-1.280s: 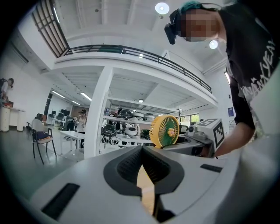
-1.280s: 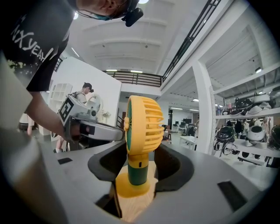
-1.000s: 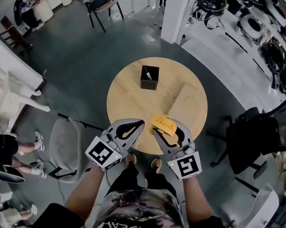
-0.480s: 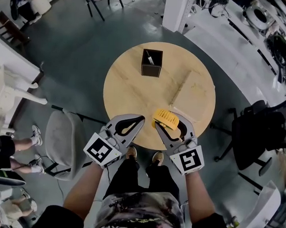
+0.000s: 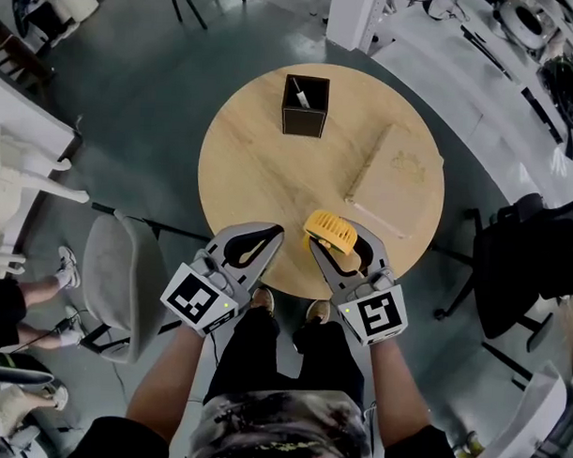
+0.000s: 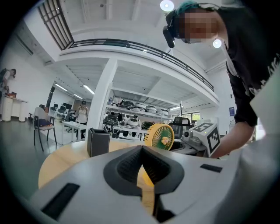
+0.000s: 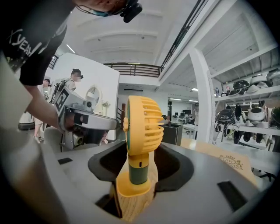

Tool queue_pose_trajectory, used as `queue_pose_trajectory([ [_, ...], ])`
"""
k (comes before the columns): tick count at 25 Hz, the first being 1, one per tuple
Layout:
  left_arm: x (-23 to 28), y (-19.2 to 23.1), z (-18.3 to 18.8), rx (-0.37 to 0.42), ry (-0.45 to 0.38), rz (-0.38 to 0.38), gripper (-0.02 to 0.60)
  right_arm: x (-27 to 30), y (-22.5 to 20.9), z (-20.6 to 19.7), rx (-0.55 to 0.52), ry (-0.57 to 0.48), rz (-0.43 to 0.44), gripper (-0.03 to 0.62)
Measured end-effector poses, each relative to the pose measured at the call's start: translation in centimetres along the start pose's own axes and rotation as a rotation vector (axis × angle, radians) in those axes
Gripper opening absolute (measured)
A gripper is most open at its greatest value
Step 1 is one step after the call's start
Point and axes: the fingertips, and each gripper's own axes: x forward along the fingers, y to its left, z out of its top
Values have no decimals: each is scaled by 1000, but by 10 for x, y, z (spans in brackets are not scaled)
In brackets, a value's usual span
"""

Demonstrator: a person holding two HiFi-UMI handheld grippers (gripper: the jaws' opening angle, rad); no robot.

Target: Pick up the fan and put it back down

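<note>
Right tongs (image 5: 335, 246) clamp the small yellow plastic fan (image 5: 331, 231) upright by its stem above the round wooden bench's (image 5: 261, 157) near edge, left tongs (image 5: 278, 232) pressed together, empty, alongside.

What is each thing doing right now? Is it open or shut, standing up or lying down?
fan: standing upright, held at its lower end.
right gripper: shut on the fan.
left gripper: shut, nothing in it.
black box: upright on the table, open at the top.
tan board: lying flat on the table.
</note>
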Motion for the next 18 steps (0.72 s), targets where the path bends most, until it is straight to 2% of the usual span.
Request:
queue_pose_trajectory([
  [3,2,2,-10,-7,1,3,12,5,-1,-10,-1,-3,0,198],
  [6,2,3,-19,-11,5,6,12,6,3,-26,10,47,14,198],
  [9,3,5,-24,-13,4,8,12,10,-1,-30,6,5,-8,198],
  [18,4,8,-30,-21,8,9,12,11,0,-44,27,21,-22,196],
])
